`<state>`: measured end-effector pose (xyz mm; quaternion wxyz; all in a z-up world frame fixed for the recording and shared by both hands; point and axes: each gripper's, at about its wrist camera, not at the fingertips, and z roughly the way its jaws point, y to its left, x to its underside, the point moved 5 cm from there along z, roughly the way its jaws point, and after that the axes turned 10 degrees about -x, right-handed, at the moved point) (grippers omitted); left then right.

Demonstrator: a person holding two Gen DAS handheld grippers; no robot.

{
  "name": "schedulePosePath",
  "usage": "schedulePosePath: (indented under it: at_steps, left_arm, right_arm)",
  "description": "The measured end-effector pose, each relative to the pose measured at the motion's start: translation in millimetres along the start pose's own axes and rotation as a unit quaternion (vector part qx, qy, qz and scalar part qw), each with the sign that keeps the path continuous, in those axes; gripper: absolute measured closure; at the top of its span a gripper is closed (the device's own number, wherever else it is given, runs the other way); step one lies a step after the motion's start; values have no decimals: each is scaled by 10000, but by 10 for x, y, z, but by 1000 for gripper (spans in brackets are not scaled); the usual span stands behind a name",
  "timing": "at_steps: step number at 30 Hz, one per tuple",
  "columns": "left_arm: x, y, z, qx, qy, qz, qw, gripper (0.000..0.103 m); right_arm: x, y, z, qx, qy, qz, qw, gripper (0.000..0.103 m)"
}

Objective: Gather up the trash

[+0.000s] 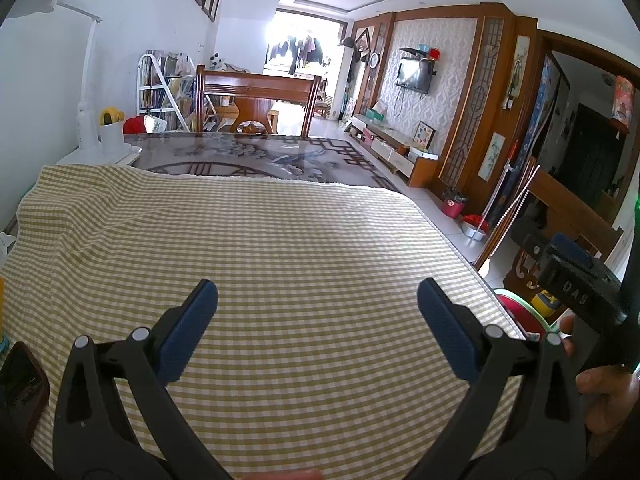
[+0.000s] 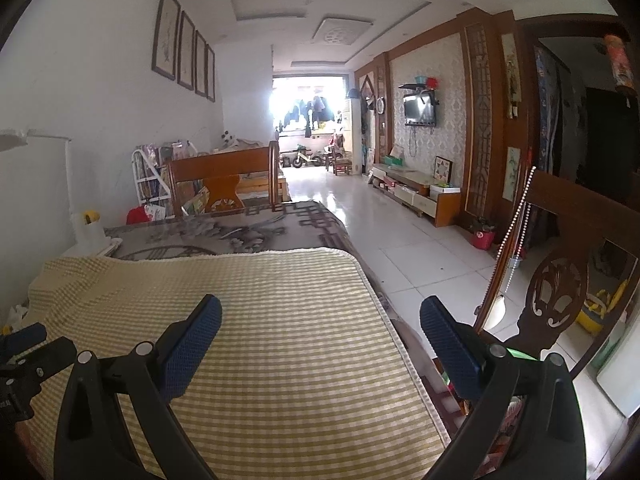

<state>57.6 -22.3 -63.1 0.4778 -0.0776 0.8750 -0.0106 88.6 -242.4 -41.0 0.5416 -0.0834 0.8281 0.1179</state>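
Observation:
My left gripper [image 1: 318,292] is open above a yellow-and-white checked cloth [image 1: 256,248] on the table, with nothing between its blue pads. My right gripper [image 2: 320,312] is open too, hovering over the cloth's right edge [image 2: 384,312] with only air between its fingers. The body of the right gripper [image 1: 576,280] shows at the right of the left wrist view, held by a hand [image 1: 604,396]. Part of the left gripper [image 2: 28,352] shows at the left edge of the right wrist view. No piece of trash is visible on the cloth in either view.
A phone in a dark case [image 1: 20,384] lies at the cloth's left. Beyond the cloth lie a patterned tabletop [image 1: 260,156], a white cup [image 1: 110,132] and lamp base [image 1: 86,128]. Wooden chairs stand at the far end [image 1: 256,96] and right [image 2: 560,280]. A red bin [image 2: 482,238] stands on the tiled floor.

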Motion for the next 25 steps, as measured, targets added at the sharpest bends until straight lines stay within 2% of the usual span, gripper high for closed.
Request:
schedulePosePath:
  at_steps: [15, 18, 25]
  left_arm:
    - [5, 34, 10, 60, 64, -31, 10000, 5]
    - [-10, 89, 34, -27, 57, -84, 9999, 5]
    - [-4, 270, 127, -247, 194, -435, 9986, 5]
  right_arm:
    - [80, 94, 133, -162, 333, -101, 9993, 7]
    - [131, 138, 402, -365, 697, -2, 9969, 7]
    - [379, 159, 1275, -230, 1772, 36, 9839, 7]
